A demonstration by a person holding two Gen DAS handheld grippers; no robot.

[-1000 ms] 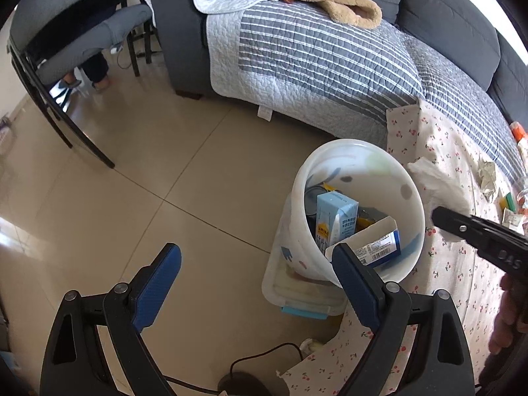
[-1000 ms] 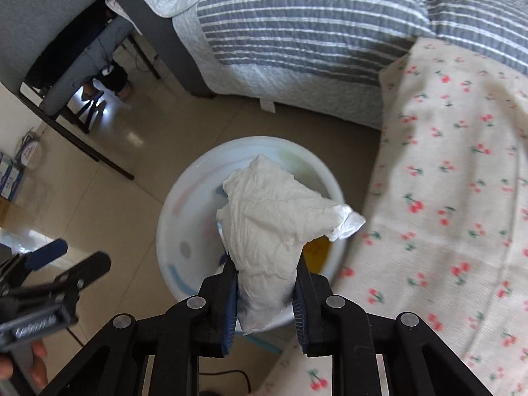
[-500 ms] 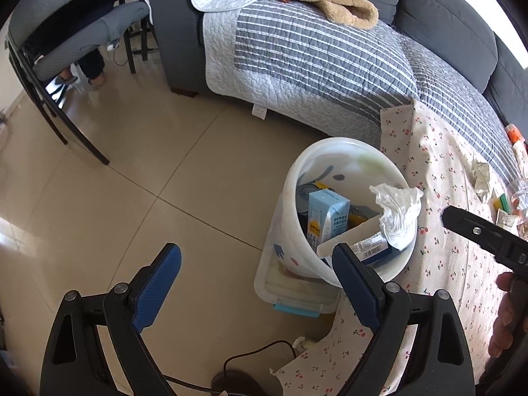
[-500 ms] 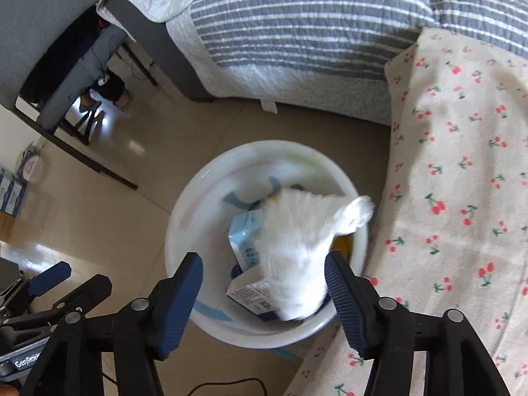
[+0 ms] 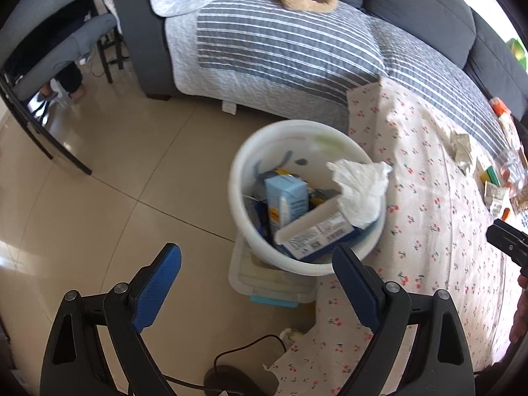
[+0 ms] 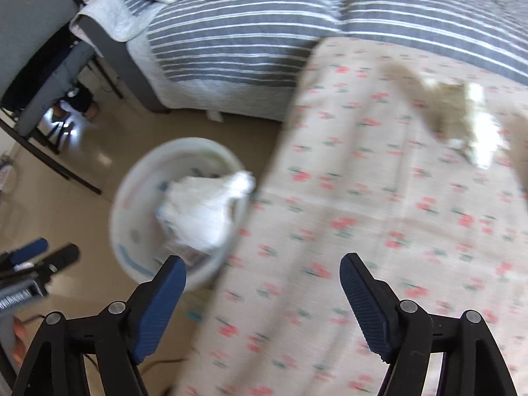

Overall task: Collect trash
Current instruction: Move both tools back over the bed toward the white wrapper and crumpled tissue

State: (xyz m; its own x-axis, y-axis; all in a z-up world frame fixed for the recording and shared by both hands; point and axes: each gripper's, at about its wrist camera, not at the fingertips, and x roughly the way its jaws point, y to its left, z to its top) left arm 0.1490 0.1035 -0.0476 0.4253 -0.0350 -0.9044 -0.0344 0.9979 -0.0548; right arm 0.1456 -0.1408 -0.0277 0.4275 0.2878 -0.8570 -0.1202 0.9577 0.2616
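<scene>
Beside the worktop covered with a cream cherry-print cloth, a round white plastic bucket stands on a clear lidded plastic box on the beige tiled floor. Inside the bucket a crumpled white paper tissue lies on top of the rubbish, leaning against the rim on the worktop side and partly covering a white and blue cardboard carton with a barcode; a light blue drink carton stands upright just beside it. The left gripper hangs over the floor in front of the bucket with its blue-padded jaws spread wide and nothing between them. The right gripper is over the near edge of the worktop, its jaws likewise wide apart and empty; its view is blurred, though the bucket and tissue show at its left. Further along the cloth, near the far right in the left view, lie a crumpled beige wrapper and several small packets, too small to tell apart. Behind the bucket stands a dark grey sofa draped in a grey and white striped quilt.
</scene>
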